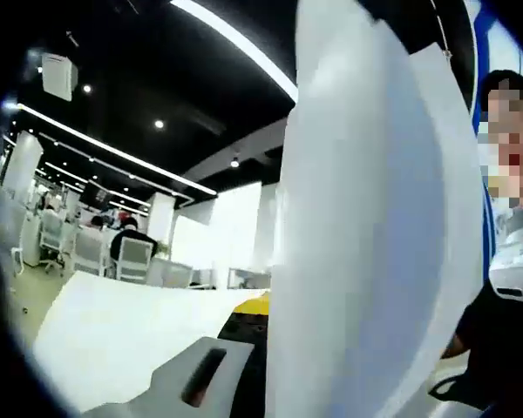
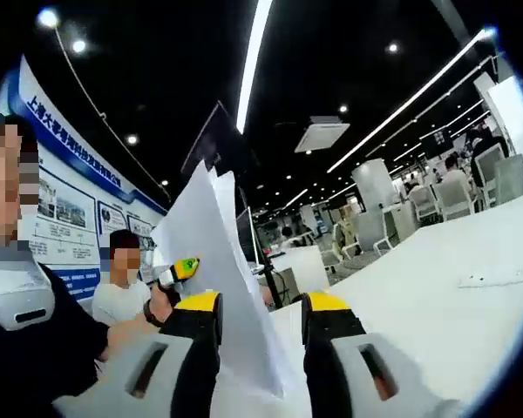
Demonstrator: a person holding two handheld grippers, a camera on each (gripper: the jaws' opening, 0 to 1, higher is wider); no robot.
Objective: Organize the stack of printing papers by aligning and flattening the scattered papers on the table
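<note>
A stack of white printing papers [image 1: 375, 226] stands upright off the white table [image 1: 113, 331], very close in the left gripper view. My left gripper [image 1: 275, 318] is shut on its edge. One grey jaw with a yellow tip shows at the bottom, and the other jaw is hidden behind the sheets. In the right gripper view the same papers [image 2: 213, 261] rise tilted between the two yellow-tipped jaws of my right gripper [image 2: 261, 309], which stand apart around the sheets' lower edge. The left gripper [image 2: 181, 268], held in a hand, meets the papers' far edge.
The table [image 2: 436, 305] stretches away to the right, with one flat sheet [image 2: 492, 280] lying on it. A person in dark clothes [image 2: 26, 331] stands close on the left, and another sits behind [image 2: 122, 292]. Office chairs and desks [image 1: 113, 252] fill the background.
</note>
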